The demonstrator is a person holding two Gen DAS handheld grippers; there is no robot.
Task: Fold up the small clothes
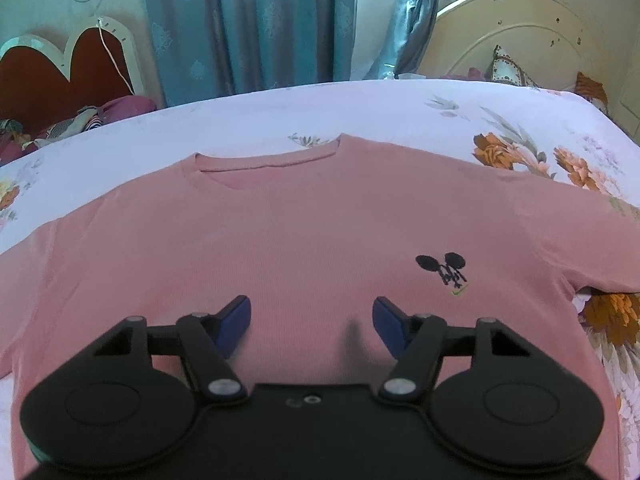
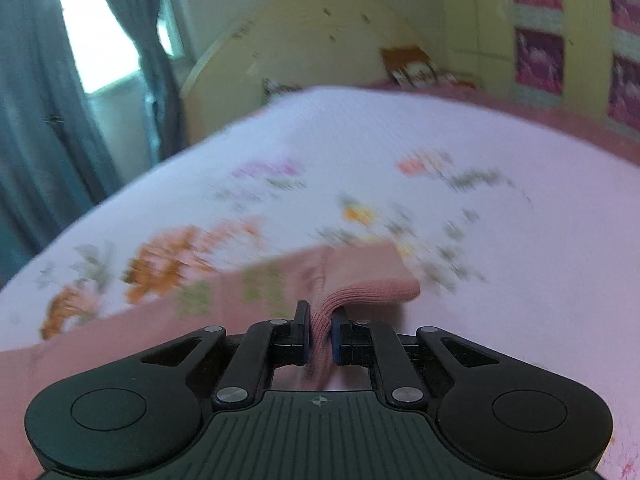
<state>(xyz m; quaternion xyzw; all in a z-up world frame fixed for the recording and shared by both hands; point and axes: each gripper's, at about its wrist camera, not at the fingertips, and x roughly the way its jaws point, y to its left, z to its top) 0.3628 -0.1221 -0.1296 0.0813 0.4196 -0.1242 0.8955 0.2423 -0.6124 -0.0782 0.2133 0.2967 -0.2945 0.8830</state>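
Pink shirt (image 1: 304,224) lies flat, front up, on the floral bedsheet (image 1: 280,116), neckline (image 1: 266,162) toward the far side of the bed, small black mouse-ear logo (image 1: 442,268) on the chest to the right in the left wrist view. One sleeve (image 1: 580,236) reaches out right across the sheet's orange flowers. Left gripper (image 1: 311,314) hovers over the lower middle of the shirt, blue pads (image 1: 236,316) spread wide, nothing between them; can't tell whether it touches the cloth.

Right gripper (image 2: 321,330) is pinched tight on a ribbed pink sleeve edge (image 2: 368,280), fabric bunched between the pads and lifted off the sheet, the cuff end sticking out past the fingertips. This view is motion-blurred; the flower print on the sheet (image 2: 400,152) smears.

Beyond the bed: teal curtains (image 1: 248,20) with a bright window gap, a cream rounded headboard (image 1: 520,36), a red heart-shaped headboard (image 1: 60,68) at left, patterned pillows (image 1: 508,68) by the cream one.
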